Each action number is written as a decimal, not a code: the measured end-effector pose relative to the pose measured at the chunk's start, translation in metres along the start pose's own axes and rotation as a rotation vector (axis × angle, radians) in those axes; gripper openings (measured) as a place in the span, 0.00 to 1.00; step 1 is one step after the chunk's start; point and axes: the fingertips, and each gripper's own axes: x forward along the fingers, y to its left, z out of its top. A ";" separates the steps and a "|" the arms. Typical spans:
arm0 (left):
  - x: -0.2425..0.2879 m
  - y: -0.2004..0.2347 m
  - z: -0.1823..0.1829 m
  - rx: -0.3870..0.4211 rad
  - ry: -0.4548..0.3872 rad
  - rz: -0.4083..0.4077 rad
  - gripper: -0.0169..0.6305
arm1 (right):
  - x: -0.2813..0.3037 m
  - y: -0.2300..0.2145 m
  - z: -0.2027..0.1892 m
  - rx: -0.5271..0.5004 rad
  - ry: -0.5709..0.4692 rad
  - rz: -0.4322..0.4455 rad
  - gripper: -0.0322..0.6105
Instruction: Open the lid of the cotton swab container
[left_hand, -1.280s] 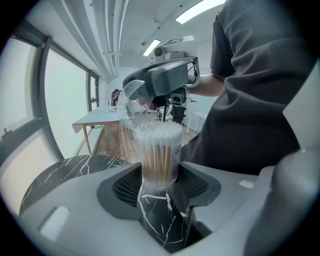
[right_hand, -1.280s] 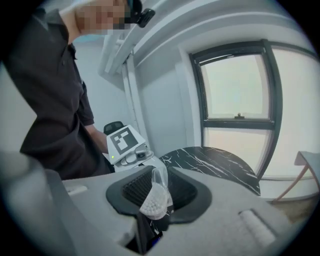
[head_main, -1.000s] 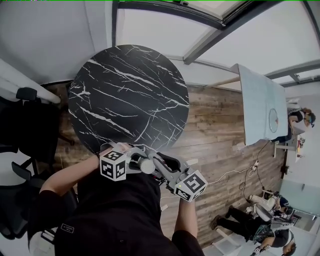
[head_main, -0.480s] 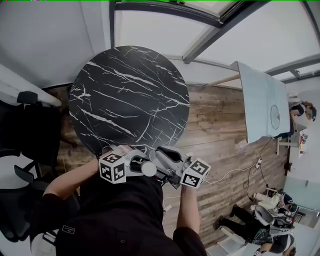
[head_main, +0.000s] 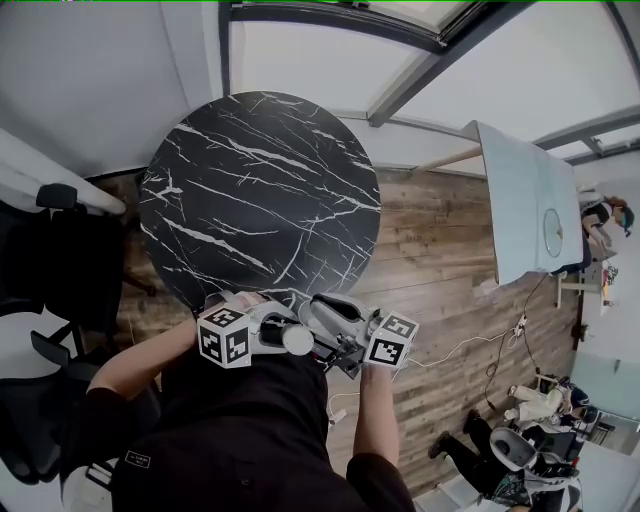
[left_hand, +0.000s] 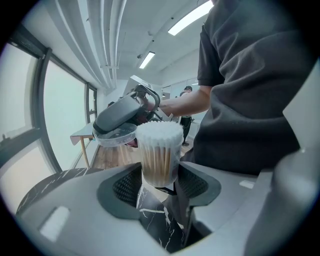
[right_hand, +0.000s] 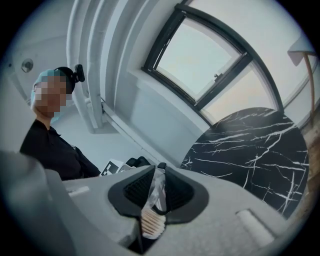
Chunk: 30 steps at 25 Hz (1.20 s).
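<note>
My left gripper (left_hand: 159, 182) is shut on the clear cotton swab container (left_hand: 159, 160), held upright near the person's chest. Its top is uncovered and the white swab tips (left_hand: 159, 134) show. The clear round lid (left_hand: 116, 135) sits just left of the container's top, level with the tips, pinched by my right gripper (left_hand: 125, 112). In the right gripper view the lid (right_hand: 157, 186) stands edge-on between the pads, with swab tips (right_hand: 152, 225) below it. In the head view both grippers meet at the container (head_main: 297, 340), below the table's near edge.
A round black marble table (head_main: 260, 190) lies ahead of the grippers. Wooden floor (head_main: 440, 260) runs to the right, with a pale table (head_main: 525, 200) and people further off. Black chairs (head_main: 50, 270) stand at the left. The person's dark shirt (left_hand: 250, 100) is close behind the container.
My right gripper has shifted a little up and right and turned, its marker cube now facing differently. The left gripper and the container have stayed in place.
</note>
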 end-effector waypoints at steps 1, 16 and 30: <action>0.000 0.000 0.000 -0.003 -0.001 -0.003 0.39 | -0.001 0.000 0.001 0.013 -0.009 0.009 0.15; 0.005 0.017 -0.015 -0.088 0.040 0.036 0.39 | -0.015 0.004 0.028 -0.036 -0.129 0.023 0.27; -0.024 0.084 -0.017 -0.294 -0.044 0.347 0.39 | -0.040 0.002 0.085 -0.324 -0.337 -0.359 0.25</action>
